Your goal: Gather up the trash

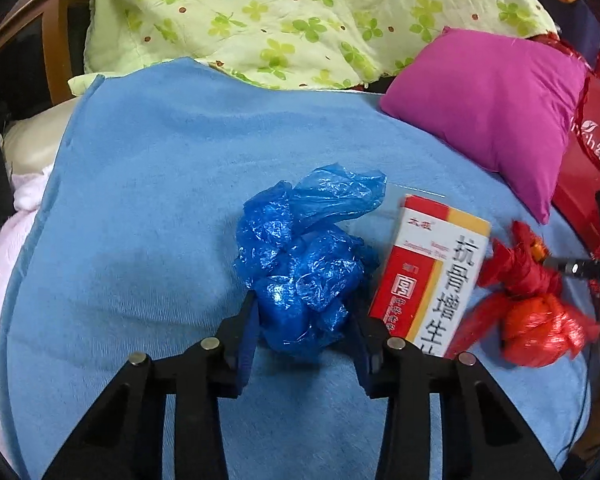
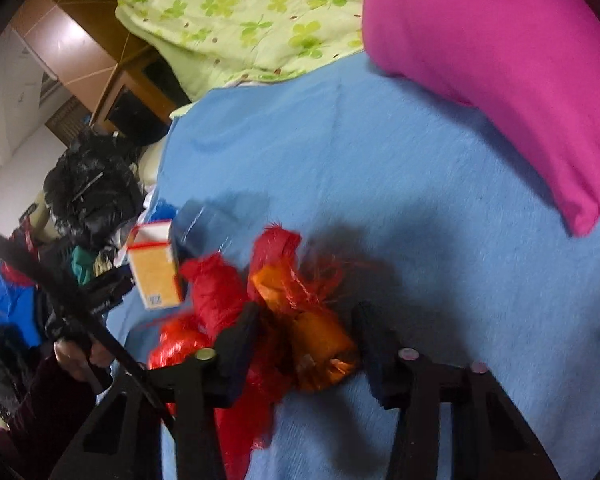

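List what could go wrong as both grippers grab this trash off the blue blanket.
1. The left gripper pinches only the lower part of the crumpled blue bag; thin film could slip free.
2. The medicine box leans right beside it and may topple.
3. The right gripper holds loose folds of the red bag; it could tear or spill.

Left tool (image 1: pixel 302 320) and right tool (image 2: pixel 306 336) angled downward, jaws half-closed.

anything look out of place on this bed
Yes: three bits of rubbish lie on the blue blanket, where only bedding belongs. A crumpled blue plastic bag sits between the left tool's fingers, a red and white medicine box lies askew beside it, and a knotted red plastic bag sits at the right tool.
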The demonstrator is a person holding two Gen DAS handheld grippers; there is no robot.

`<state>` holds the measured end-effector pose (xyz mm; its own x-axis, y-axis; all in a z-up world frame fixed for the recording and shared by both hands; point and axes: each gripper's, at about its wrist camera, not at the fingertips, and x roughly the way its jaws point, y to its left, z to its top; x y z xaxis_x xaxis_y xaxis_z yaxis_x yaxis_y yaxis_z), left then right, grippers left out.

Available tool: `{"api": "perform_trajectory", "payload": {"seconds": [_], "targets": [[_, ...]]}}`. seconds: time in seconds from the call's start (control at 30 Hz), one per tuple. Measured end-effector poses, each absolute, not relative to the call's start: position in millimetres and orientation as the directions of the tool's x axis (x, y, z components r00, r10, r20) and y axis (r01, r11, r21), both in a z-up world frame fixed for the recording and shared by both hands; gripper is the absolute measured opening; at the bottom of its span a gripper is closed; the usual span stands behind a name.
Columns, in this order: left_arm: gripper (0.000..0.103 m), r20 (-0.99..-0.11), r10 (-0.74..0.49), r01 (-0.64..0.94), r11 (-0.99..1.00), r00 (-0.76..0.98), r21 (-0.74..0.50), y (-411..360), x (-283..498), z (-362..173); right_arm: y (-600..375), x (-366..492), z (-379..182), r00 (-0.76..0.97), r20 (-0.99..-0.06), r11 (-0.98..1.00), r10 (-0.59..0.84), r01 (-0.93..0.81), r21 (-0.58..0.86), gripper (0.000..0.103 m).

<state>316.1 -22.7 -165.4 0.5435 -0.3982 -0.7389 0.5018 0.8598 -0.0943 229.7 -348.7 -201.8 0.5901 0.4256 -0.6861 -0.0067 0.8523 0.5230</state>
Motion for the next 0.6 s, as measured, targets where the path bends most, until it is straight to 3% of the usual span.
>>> {"api": "perform_trajectory", "payload": {"seconds": [0.2, 0.23, 0.3, 0.6], "targets": [[0.042, -0.730, -0.445, 0.528, 0.838, 0.519, -0.136, -9.7, 271.6, -158.9, -326.8, 208.8, -180.6, 0.550, -0.681, 0.849, 0.483, -0.104, 0.518, 0.048], [0.042, -0.728, -0.453, 0.537, 0.833, 0.515, -0.138, -6.1, 258.7, -158.9, -323.5, 206.9, -175.9, 0.551, -0.696, 0.866, 0.461, -0.107, 0.489, 0.050], [0.042, -0.724, -0.473, 0.550, 0.821, 0.502, -0.155, 0.3, 237.9, -159.4, -317.9, 205.5, -162.8, 0.583, -0.701, 0.895, 0.410, -0.109, 0.432, 0.070], [0.042, -0.704, -0.522, 0.538, 0.810, 0.481, -0.233, 19.8, 185.0, -149.4, -284.5, 253.1, -117.8, 0.667, -0.636, 0.905, 0.389, -0.146, 0.401, 0.076]]}}
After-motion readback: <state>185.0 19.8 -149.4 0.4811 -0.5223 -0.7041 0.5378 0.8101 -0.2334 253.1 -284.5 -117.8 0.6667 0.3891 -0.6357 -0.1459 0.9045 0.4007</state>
